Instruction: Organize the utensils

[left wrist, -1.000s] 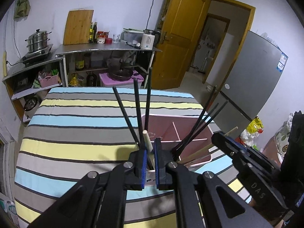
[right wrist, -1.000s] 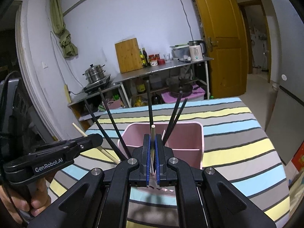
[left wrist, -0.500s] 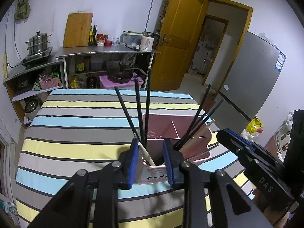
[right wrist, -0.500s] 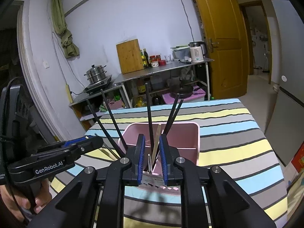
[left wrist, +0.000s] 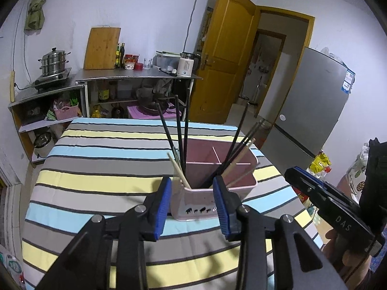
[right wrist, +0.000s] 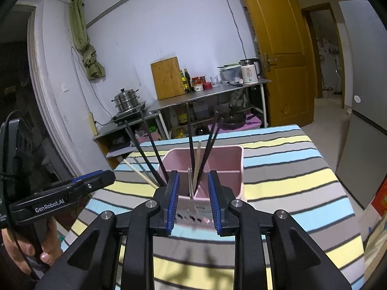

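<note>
On the left, the left gripper (left wrist: 192,199) is held just short of the pink utensil holder (left wrist: 244,186), which stands on the striped tablecloth (left wrist: 108,169). Its jaws are parted and widening; nothing is pressed by the blue pads (left wrist: 164,200), and only the near wall of the holder is seen through the gap. In the right wrist view this gripper is seen from the side at the lower left, carried by a hand (right wrist: 29,246).

The holder is divided into compartments. In the left compartment, three black chopsticks (left wrist: 179,130) are stood leaning, with one pale wooden chopstick (left wrist: 179,172) tilted beside them. In the right compartment, further black chopsticks (left wrist: 239,140) and a wooden chopstick (left wrist: 241,154) are leaned toward the right rim.

On the right, the right gripper (right wrist: 193,201) is positioned just before the same holder (right wrist: 232,169). Its jaws are likewise released and widening, with no item clamped between the pads (right wrist: 173,200). Beyond the gap, a wooden chopstick (right wrist: 197,162) and a thin metal utensil (right wrist: 189,181) are stood inside the holder.

Behind the table, a steel counter (left wrist: 135,76) with a cutting board (left wrist: 102,48) and a kettle (left wrist: 186,66) is set against the wall.
</note>
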